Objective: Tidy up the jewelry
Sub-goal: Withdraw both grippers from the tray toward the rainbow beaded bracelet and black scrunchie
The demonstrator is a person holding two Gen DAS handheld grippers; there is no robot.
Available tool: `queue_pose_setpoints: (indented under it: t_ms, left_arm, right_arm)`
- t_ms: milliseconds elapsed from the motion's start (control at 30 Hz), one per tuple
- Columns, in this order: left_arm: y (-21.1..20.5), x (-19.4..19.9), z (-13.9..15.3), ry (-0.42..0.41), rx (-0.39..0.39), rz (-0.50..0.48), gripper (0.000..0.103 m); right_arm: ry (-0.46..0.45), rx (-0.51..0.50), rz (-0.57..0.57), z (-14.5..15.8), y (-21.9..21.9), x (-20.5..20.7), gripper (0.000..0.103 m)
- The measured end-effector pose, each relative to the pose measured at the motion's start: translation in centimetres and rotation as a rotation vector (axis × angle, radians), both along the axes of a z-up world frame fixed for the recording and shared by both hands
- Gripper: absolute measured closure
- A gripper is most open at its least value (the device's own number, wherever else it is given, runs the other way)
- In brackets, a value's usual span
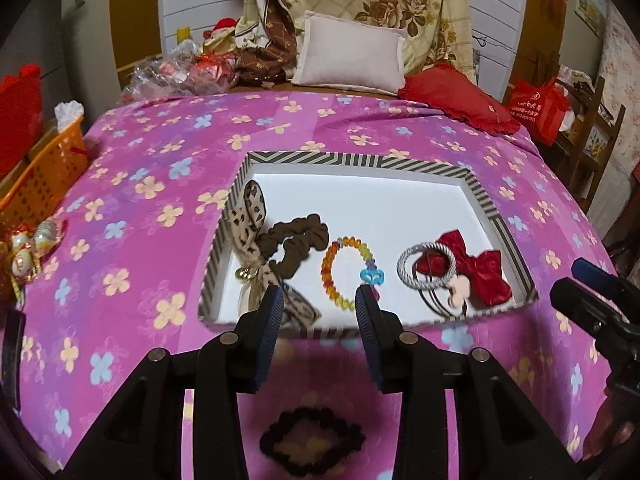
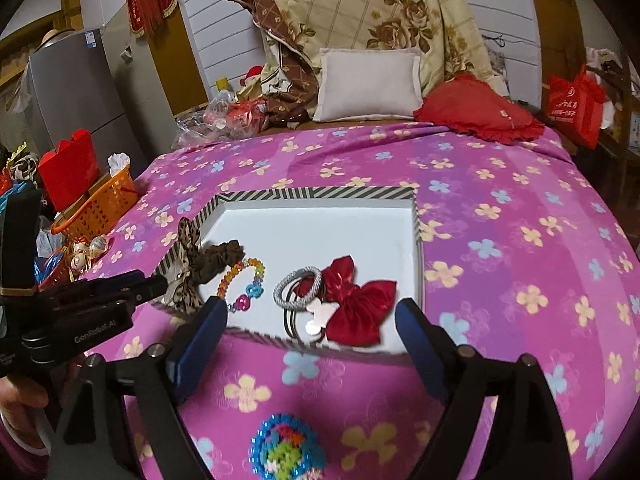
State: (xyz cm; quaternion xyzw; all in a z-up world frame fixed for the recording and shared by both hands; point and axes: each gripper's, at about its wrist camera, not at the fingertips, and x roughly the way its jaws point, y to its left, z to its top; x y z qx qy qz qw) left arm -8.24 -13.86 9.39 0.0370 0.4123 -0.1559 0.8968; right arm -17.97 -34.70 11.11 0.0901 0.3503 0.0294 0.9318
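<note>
A striped-rim white tray (image 1: 356, 159) (image 2: 316, 193) lies on the pink flowered bedspread. In it are a leopard bow with brown scrunchie (image 1: 296, 240) (image 2: 218, 258), a coloured bead bracelet (image 1: 340, 272) (image 2: 240, 280), silver hair ties (image 1: 426, 266) (image 2: 298, 284) and a red bow (image 1: 480, 270) (image 2: 356, 304). My left gripper (image 1: 318, 304) is open and empty over the tray's near edge. A dark scrunchie (image 1: 312, 442) lies on the spread below it. My right gripper (image 2: 312, 312) is open wide and empty. A beaded blue-green ornament (image 2: 286, 452) lies below it.
An orange basket (image 1: 44, 178) (image 2: 100, 204) and small ornaments (image 1: 28, 248) stand left of the bed. A white pillow (image 1: 352, 56), a red cushion (image 1: 460, 98) and a patterned quilt (image 2: 360, 12) lie at the head. A red bag (image 1: 540, 108) sits on a wooden chair at right.
</note>
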Motion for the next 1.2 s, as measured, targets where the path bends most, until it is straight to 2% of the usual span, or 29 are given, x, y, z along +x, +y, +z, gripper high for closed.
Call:
queue_pose_setpoints:
  t_ms: [367,633,800,1067,1200]
  left_arm:
    - [2.2,-3.4,0.2,0.010,-0.009,0.014,0.084]
    - [6.3,-4.1,0.4,0.069,-0.104,0.052,0.084]
    - [7.6,-4.7,-0.1,0.085,-0.098,0.066,0.084]
    - [7.9,-5.6,-1.1,0.112,-0.112,0.058,0.084]
    - [7.5,-5.8,-1.4,0.122,-0.117,0.048,0.084]
  right_arm:
    - [0.019,-0.042,-0.017,0.1,0.3,-4.0,0.014]
    - [0.018,-0.016,-0.010,0.4,-0.4,-6.2,0.014]
    - [0.056,0.019,0.002,-0.7,-1.0,-6.7,0.014]
    - [0.122,-0.067,-0.005,-2.7,-1.5,-7.7,0.014]
    - [0.139,-0.068,0.011,-3.4,-1.6,-8.1,0.014]
